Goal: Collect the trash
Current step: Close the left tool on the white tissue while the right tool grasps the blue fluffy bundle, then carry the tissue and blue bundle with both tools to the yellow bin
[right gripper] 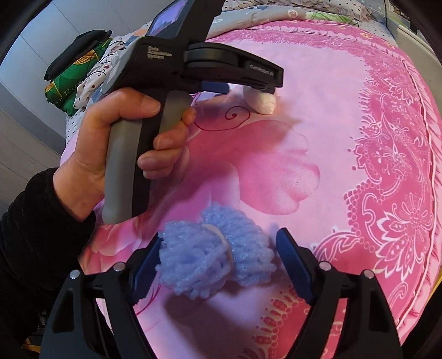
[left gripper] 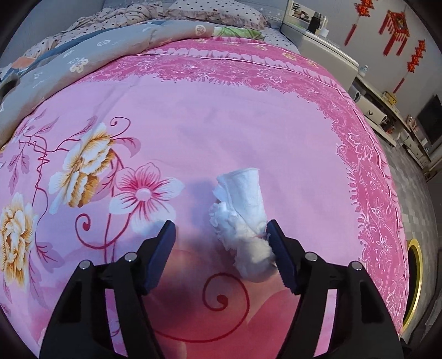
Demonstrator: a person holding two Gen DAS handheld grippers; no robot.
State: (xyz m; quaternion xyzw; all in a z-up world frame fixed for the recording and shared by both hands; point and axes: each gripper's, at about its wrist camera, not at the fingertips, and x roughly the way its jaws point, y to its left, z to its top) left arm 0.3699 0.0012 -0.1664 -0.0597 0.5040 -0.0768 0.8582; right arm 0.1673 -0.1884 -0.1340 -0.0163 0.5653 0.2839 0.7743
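A crumpled white tissue wad lies on the pink flowered bedspread. My left gripper straddles it, open: the right pad touches the tissue and the left pad stands well clear. In the right wrist view the same tissue shows under the left gripper, which a hand holds. A light blue fluffy bundle tied with a pale band lies between the fingers of my right gripper. It rests against the left pad, with a gap to the right pad, so this gripper is open.
Folded quilts and a dotted pillow are piled at the far end of the bed. White cabinets stand along the right wall. A gold-rimmed round bin sits on the floor beside the bed's right edge. More folded bedding lies at the left.
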